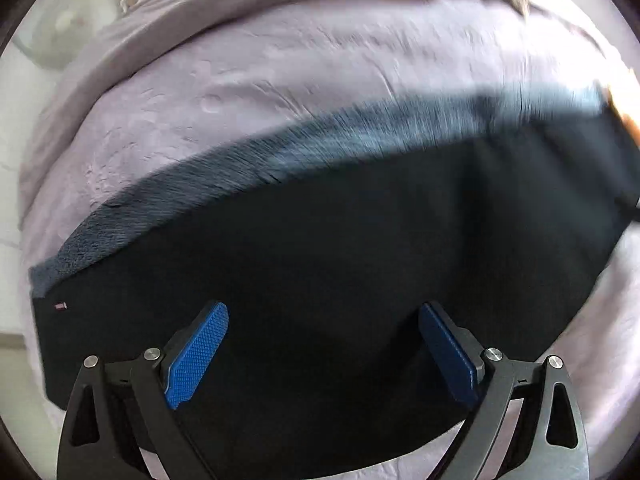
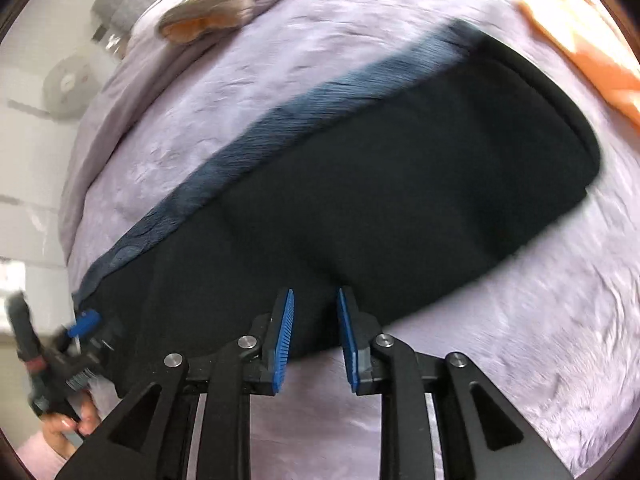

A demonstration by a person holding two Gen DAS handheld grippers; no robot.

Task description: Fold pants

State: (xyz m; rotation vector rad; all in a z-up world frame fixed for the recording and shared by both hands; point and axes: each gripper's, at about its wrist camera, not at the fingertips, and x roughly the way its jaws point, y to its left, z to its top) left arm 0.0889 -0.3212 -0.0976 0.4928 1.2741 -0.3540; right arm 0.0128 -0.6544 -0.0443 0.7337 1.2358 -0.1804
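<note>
Dark navy pants (image 1: pixel 340 240) lie folded lengthwise on a lavender bedspread (image 1: pixel 240 92), with a strip of lighter blue fleecy lining (image 1: pixel 224 172) showing along the far edge. They also show in the right wrist view (image 2: pixel 400 184). My left gripper (image 1: pixel 324 312) hovers over the near part of the pants, jaws wide open and empty. My right gripper (image 2: pixel 315 300) is at the pants' near edge, jaws partly open with nothing between them. The left gripper (image 2: pixel 86 326) also appears at the far left of the right wrist view, held in a hand.
The lavender bedspread (image 2: pixel 520 320) covers the bed around the pants. An orange cloth (image 2: pixel 592 68) lies at the far right, and a grey and orange item (image 2: pixel 208 20) lies at the far side. A white round appliance (image 2: pixel 66 84) stands on the floor beyond the bed's left edge.
</note>
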